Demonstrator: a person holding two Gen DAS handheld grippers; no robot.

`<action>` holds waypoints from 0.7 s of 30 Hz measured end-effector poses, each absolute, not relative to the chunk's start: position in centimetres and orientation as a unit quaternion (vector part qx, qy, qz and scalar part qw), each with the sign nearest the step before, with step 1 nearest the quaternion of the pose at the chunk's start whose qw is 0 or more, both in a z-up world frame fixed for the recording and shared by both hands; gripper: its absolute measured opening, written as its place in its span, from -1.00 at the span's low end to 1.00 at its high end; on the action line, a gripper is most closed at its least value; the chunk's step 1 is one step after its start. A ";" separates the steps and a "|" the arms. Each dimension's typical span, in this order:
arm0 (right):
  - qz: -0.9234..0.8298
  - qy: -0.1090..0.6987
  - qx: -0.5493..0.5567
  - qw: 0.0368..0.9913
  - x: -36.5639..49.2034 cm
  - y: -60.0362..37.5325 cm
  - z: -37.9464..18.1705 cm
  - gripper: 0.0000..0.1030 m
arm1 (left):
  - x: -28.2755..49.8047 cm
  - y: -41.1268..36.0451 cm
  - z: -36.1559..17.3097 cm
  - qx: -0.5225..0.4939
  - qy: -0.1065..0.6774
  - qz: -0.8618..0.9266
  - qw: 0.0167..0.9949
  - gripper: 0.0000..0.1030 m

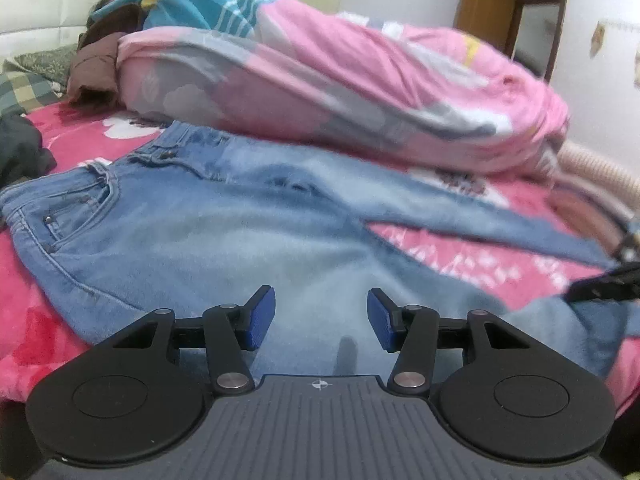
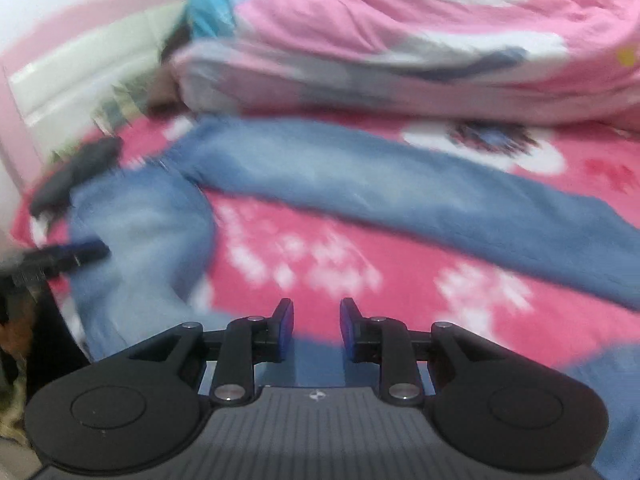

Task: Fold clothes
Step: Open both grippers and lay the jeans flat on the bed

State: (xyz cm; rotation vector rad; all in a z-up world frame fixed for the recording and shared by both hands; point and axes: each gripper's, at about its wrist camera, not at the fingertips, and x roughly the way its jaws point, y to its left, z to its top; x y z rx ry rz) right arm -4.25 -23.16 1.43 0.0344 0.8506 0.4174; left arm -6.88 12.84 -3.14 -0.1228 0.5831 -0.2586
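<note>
Your left gripper [image 1: 321,318] hangs low over the jeans [image 1: 224,236] with its jaws spread wide and nothing between them; the blue pads [image 1: 262,318] frame bare denim on the thigh of the nearer leg. The jeans lie flat on the bed, on a pink floral blanket [image 1: 460,256], waistband and front pocket [image 1: 76,208] toward the left of your left wrist view, the two legs splitting apart toward the right so that a wedge of blanket shows between them. Your right gripper [image 2: 316,330] sits above that wedge near the nearer leg, its jaws parted by a narrower gap and holding nothing; this view is blurred, so fine detail is lost. From it you can see the far leg of the jeans [image 2: 400,184] running across the blanket, and the other gripper's tip at the left edge over the denim. Behind the jeans, a rolled pink quilt [image 1: 340,92] lies along the bed, with a dark garment [image 1: 20,148] bunched beside the waistband at far left.
</note>
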 end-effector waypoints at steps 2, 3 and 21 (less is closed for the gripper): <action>0.184 0.421 0.010 0.888 -5.5 -24.1 0.5 -0.47 | -6.9 12.8 -3.2 -0.053 0.290 -0.121 0.948 -0.01; 0.178 0.426 0.011 0.887 -6.2 -24.6 0.2 -0.47 | -7.0 12.7 -3.1 -0.051 0.291 -0.121 0.948 -0.01; -0.087 0.304 0.251 0.915 -13.5 -43.3 1.9 0.14 | -4.9 6.1 -3.0 -0.022 0.271 -0.176 0.946 0.00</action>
